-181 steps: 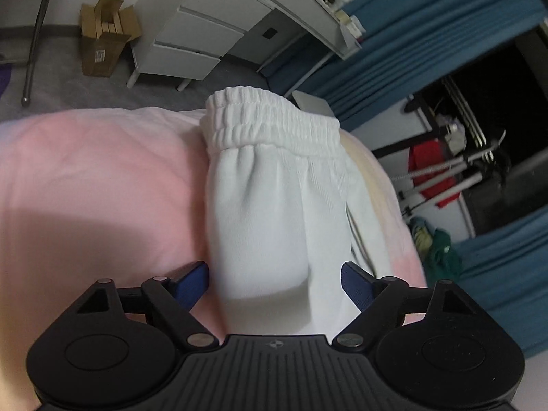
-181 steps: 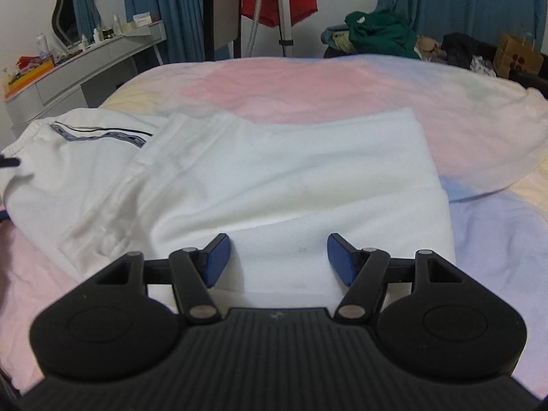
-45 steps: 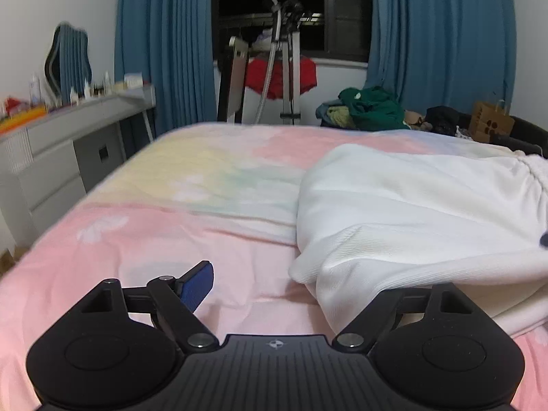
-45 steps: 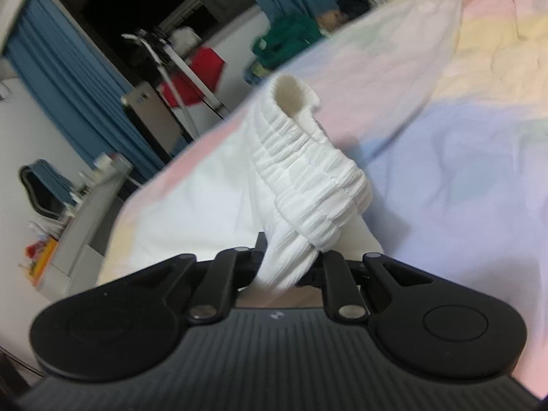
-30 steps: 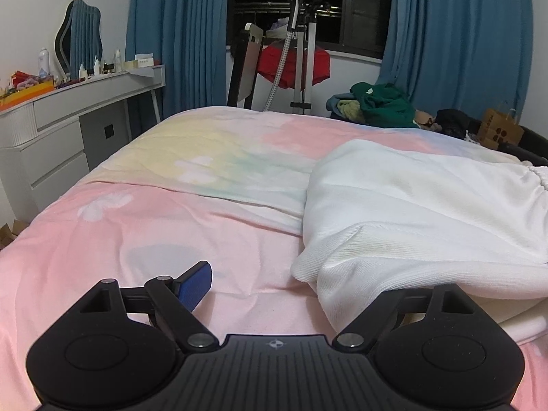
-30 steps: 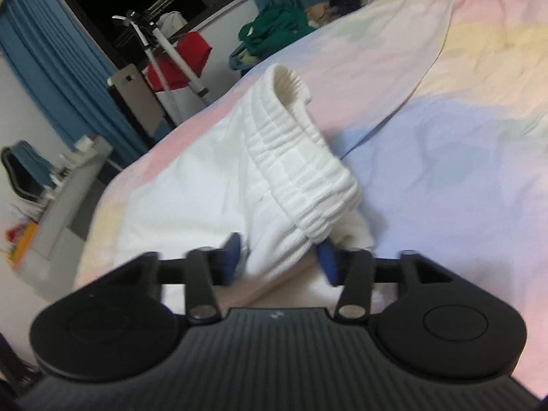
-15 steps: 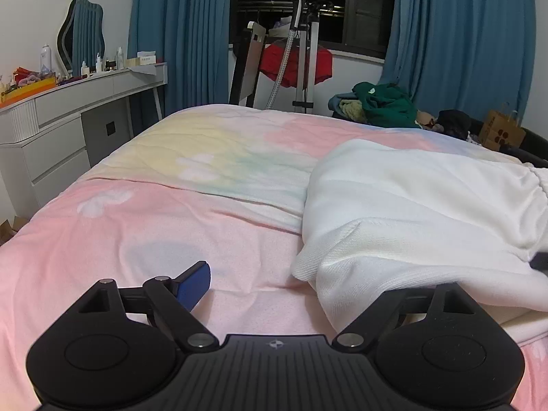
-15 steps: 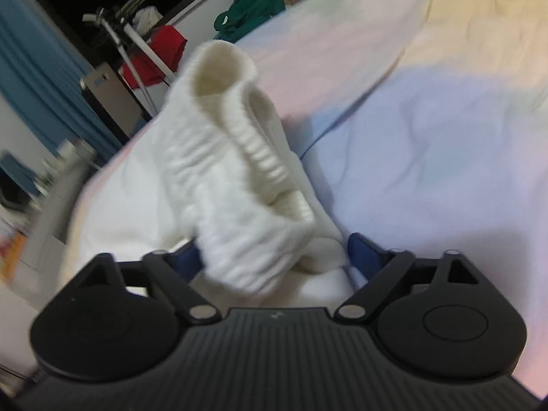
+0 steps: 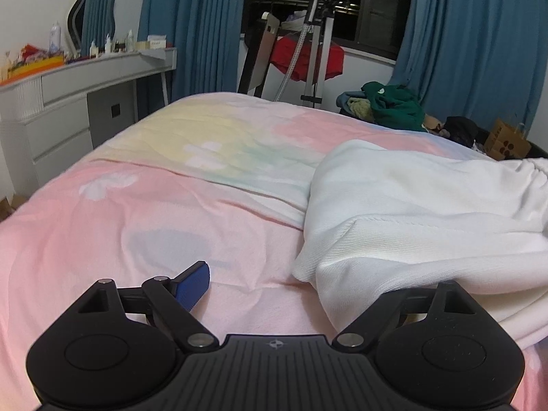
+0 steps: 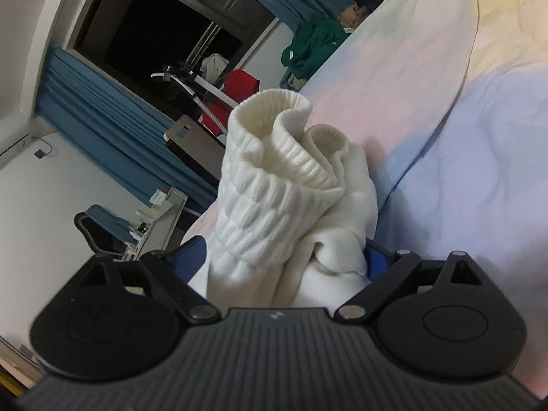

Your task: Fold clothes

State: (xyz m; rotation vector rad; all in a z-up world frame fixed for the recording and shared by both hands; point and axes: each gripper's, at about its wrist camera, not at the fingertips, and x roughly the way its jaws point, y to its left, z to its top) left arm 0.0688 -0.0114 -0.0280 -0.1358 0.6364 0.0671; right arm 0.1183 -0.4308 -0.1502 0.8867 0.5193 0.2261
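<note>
Since 0.5 s ago our right claw (image 10: 286,263) has tipped over and lifted: the ribbed waistband (image 10: 274,185) now stands up in a bunched roll in front of the cam instead of flopping at 10 o'clock. Left view is nearly unchanged.

Right claw: its blue pads (image 10: 375,260) sit wide apart w/ a thick wad of the white sweatpants (image 10: 328,274) filling the gap. Cloth touches both pads, but we can't tell if it's really clamped or just lying between them.

Left claw (image 9: 270,284): spread. One blue pad (image 9: 191,286) shows at 8 o'clock over the pink bedspread (image 9: 102,226); the other is hidden under the folded edge of the sweatpants (image 9: 428,212), which drapes over that side at 4 o'clock.

Sweatpants lie on the bed, at 3 o'clock in the left view, gathered waistband end running off frame at right.

Bkgd: blue curtains (image 9: 198,27) at 11 o'clock, white dresser (image 9: 68,102) at 9 o'clock, red garment (image 9: 301,58) on a rack at 12, green clothes (image 9: 394,106) at 1 o'clock.
</note>
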